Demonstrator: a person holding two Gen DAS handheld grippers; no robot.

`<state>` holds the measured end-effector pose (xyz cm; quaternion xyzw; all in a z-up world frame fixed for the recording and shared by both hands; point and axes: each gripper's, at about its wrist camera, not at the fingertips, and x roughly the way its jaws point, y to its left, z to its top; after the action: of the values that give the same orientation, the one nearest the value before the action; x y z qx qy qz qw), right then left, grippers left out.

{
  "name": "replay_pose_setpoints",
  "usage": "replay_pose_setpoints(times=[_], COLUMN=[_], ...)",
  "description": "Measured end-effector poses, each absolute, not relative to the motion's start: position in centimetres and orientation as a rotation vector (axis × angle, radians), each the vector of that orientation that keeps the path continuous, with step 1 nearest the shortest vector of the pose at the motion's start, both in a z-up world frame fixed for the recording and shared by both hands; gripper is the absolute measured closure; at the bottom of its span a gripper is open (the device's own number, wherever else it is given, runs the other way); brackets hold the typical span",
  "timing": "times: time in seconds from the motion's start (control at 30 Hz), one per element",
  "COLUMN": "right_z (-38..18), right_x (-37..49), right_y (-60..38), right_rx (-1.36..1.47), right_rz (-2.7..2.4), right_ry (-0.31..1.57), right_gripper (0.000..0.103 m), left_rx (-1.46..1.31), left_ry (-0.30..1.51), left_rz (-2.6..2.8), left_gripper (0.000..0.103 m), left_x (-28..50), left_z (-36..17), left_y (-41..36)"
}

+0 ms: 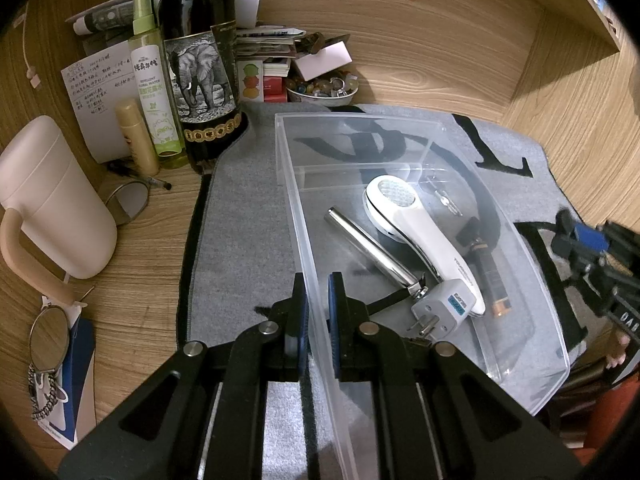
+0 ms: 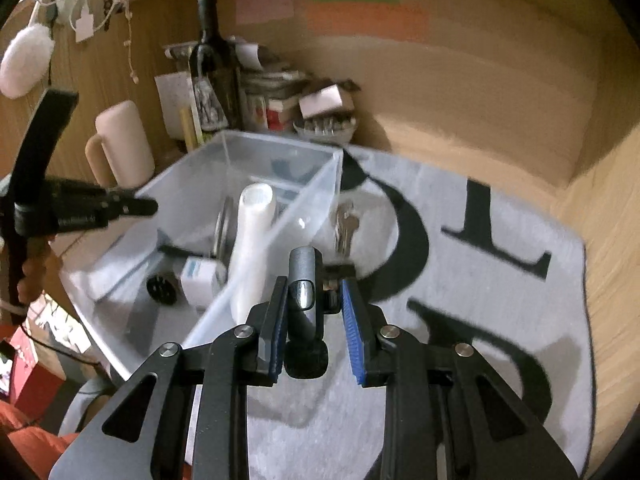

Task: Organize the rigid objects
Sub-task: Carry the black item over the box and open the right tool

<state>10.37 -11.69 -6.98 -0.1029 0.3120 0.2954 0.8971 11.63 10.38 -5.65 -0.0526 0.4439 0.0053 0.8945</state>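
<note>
Warm, dim indoor light falls from above. The left wrist view is sharp, with white glare on the clear plastic bin (image 1: 420, 240). The right wrist view is smeared by motion blur. Both bend strongly toward dark, vignetted corners.

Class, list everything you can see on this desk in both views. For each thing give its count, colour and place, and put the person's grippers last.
clear bin: 1, transparent, on the mat
handheld device: 1, white, in the bin
metal tube: 1, silver, in the bin beside the device
plug adapter: 1, grey, in the bin
battery: 1, black and orange, in the bin
keys: 1 bunch, silver, on the mat beside the bin
wine bottle: 1, dark, back of desk
spray bottle: 1, green, beside the wine bottle
jug: 1, cream, beside the mat
bowl: 1, pale, holds beads, back of desk
mat: 1, grey, black letters, on wooden desk
grey cylinder: 1, in the right gripper
left gripper: 1, black, blue pads, shut on the bin's wall
right gripper: 1, black, blue pads, above the mat
</note>
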Motion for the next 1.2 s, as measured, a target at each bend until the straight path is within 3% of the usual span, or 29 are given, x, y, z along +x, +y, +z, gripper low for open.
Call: replay_pose_setpoints(times=[0.57,1.2], right_z=[-2.8,-7.7], right_x=[12.3,14.9], right_y=[-6.1,1.4], right_rx=[-0.236,-0.481], right_rz=[0.714,0.795], right_ry=[0.536,0.759], right_gripper=[0.080,0.079], left_rx=[-0.110,-0.110], left_ry=[0.920,0.920], left_rz=[0.010,0.010], left_gripper=[0.095,0.095], left_x=[11.6,11.6], left_z=[-5.6,-5.6], left_y=[10.3,10.2])
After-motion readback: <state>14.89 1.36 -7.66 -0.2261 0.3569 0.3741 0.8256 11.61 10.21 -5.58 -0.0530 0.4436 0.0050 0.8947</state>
